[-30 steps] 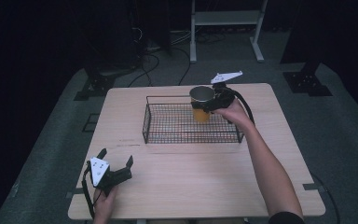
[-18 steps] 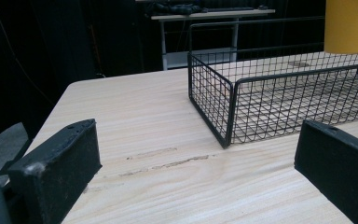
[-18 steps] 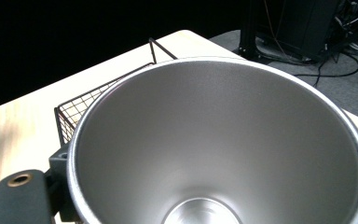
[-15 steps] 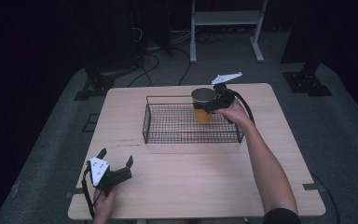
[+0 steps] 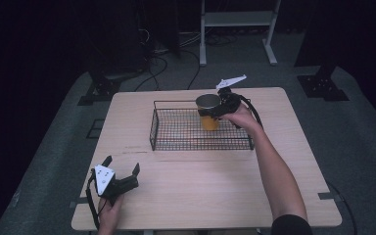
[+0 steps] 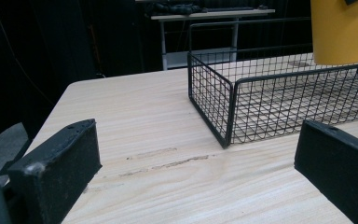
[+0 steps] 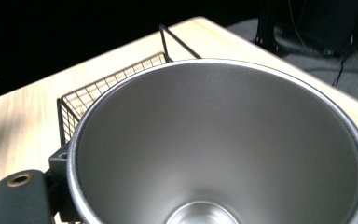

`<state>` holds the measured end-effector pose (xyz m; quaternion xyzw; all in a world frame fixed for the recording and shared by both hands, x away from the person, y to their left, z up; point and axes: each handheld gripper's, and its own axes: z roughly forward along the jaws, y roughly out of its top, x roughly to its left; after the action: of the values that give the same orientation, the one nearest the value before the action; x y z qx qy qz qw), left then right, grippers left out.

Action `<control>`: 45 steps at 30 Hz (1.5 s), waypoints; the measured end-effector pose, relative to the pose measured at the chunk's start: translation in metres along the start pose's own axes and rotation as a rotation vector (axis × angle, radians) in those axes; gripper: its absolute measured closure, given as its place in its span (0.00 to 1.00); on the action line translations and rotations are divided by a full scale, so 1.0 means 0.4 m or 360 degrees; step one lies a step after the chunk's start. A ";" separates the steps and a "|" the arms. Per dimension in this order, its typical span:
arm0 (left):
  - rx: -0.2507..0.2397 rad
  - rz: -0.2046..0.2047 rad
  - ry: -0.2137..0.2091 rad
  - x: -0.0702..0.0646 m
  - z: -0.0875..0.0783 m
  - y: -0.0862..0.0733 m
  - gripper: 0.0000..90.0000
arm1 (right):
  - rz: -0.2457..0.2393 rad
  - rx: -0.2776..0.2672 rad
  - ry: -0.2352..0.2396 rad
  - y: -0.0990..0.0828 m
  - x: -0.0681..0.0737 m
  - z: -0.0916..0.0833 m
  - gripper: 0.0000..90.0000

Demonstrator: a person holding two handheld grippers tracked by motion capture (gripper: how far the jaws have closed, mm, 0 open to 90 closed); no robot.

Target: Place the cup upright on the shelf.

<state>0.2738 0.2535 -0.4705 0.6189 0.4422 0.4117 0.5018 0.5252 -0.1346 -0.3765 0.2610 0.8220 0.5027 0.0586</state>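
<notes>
A yellow cup (image 5: 208,113) with a grey metal inside hangs upright over the far right part of a black wire basket (image 5: 176,132). My right gripper (image 5: 210,110) is shut on the cup near its rim. In the right gripper view the cup's silvery inside (image 7: 223,144) is seen from above, with the basket's corner (image 7: 79,107) beyond it. My left gripper (image 5: 122,174) rests open at the table's near left corner, with nothing between its jaws. Its own view looks across the table at the basket (image 6: 223,107) and the cup's yellow base (image 6: 342,30).
The light wooden table (image 5: 200,191) has bare room in front of the basket and at its left. Dark floor surrounds it. A white metal stand (image 5: 237,29) and cables (image 5: 161,58) are behind the table.
The cup in my right gripper has drifted slightly over the basket. The left gripper has not moved.
</notes>
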 end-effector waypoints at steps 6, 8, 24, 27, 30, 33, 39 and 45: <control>-0.0004 -0.0001 -0.0004 0.000 -0.001 0.000 0.00 | -0.0005 0.0021 0.0018 -0.007 -0.003 0.021 0.14; -0.0003 -0.0002 -0.0004 0.000 -0.001 0.000 0.00 | -0.0001 0.0033 0.0023 -0.010 -0.005 0.025 0.14; -0.0003 -0.0010 -0.0002 0.002 -0.002 0.000 0.00 | -0.0086 0.0155 -0.0014 -0.070 -0.008 0.094 0.13; -0.0003 -0.0010 -0.0002 0.002 -0.001 0.000 0.00 | -0.0098 0.0115 -0.0032 -0.077 -0.008 0.094 0.13; -0.0004 -0.0009 -0.0002 0.002 -0.002 0.000 0.00 | -0.0116 0.0116 -0.0060 -0.080 -0.010 0.089 0.13; -0.0003 -0.0007 -0.0001 0.001 -0.001 0.000 0.00 | -0.0142 0.0133 -0.0068 -0.080 -0.009 0.087 0.12; -0.0004 -0.0005 -0.0003 0.001 -0.001 0.000 0.00 | -0.0136 0.0138 -0.0090 -0.082 -0.008 0.085 0.10; -0.0004 -0.0005 -0.0005 0.001 -0.001 0.000 0.00 | -0.0150 0.0149 -0.0103 -0.083 -0.006 0.085 0.08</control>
<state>0.2735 0.2539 -0.4706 0.6182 0.4418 0.4107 0.5039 0.5270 -0.1206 -0.4219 0.2405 0.8537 0.4517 0.0966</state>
